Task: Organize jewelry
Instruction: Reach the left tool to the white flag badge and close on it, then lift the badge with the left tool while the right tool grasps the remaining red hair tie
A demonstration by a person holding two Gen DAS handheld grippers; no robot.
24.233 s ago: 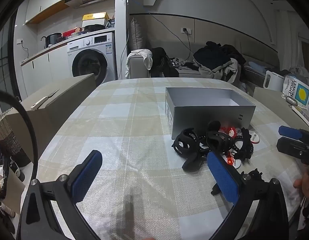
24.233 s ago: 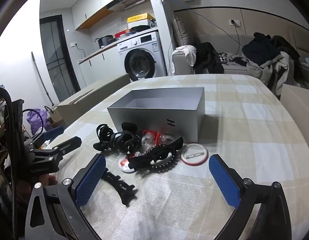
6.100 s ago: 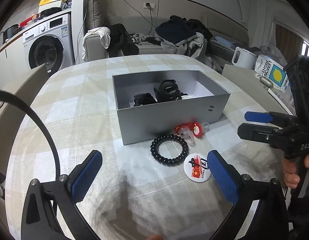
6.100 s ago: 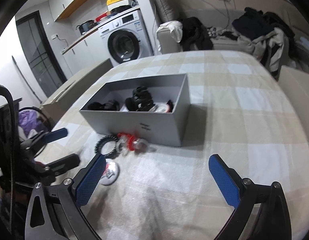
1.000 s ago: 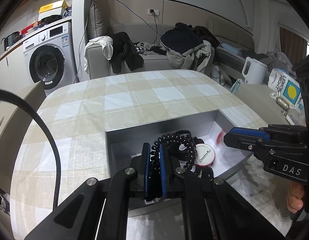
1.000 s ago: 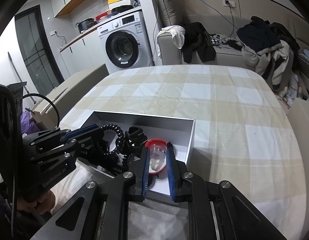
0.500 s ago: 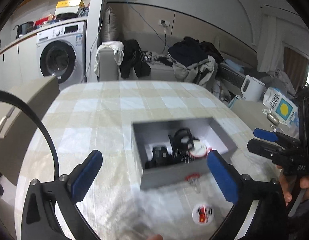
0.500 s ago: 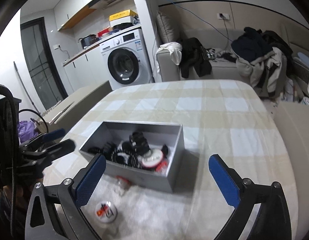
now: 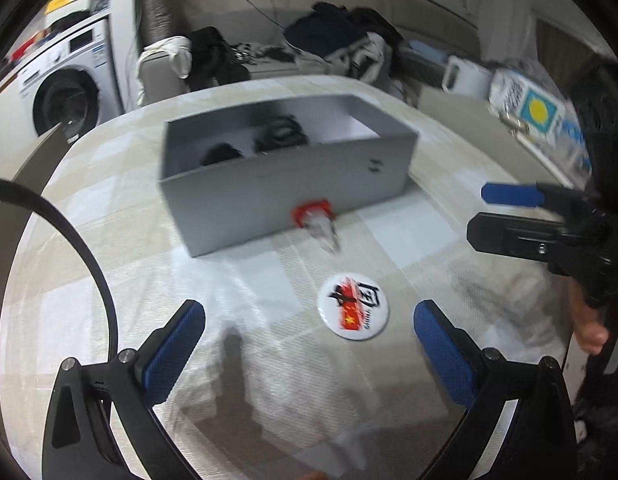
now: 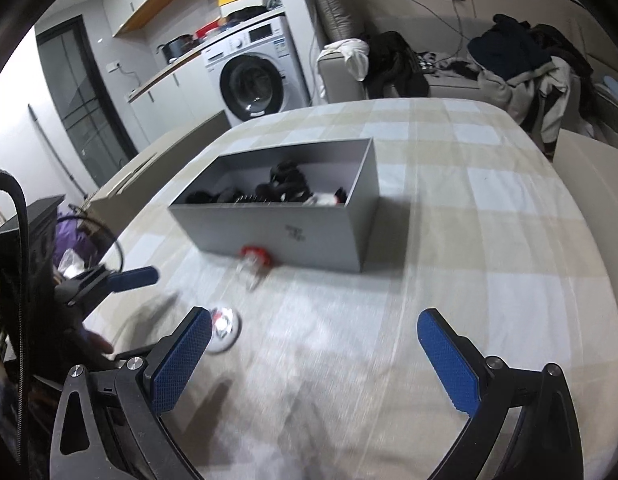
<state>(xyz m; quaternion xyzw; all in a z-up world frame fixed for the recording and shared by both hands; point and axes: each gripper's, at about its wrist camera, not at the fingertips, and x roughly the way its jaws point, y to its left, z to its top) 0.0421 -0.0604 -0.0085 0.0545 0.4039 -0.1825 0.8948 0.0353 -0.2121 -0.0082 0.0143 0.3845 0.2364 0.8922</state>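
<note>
Now both grippers gape empty over the checked bench (image 10: 489, 240).
Left gripper (image 9: 309, 340), right gripper (image 10: 315, 346); jaws just opened; badge (image 9: 352, 305) print unreadable, grey box (image 9: 285, 184) logo blurred.

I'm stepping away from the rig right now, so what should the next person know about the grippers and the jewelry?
Left gripper: open, empty, jaws just opened, low over the table.
Right gripper: open, empty, jaws also just opened.
Grey box: open-topped, mid-table; black hair accessories lie inside.
Done: most pieces are in the box.
Left: the round badge lies on the tablecloth between the left gripper's fingers, not gripped, and the red and clear clip lies on the cloth against the box's front wall. Both go in the box.
</note>
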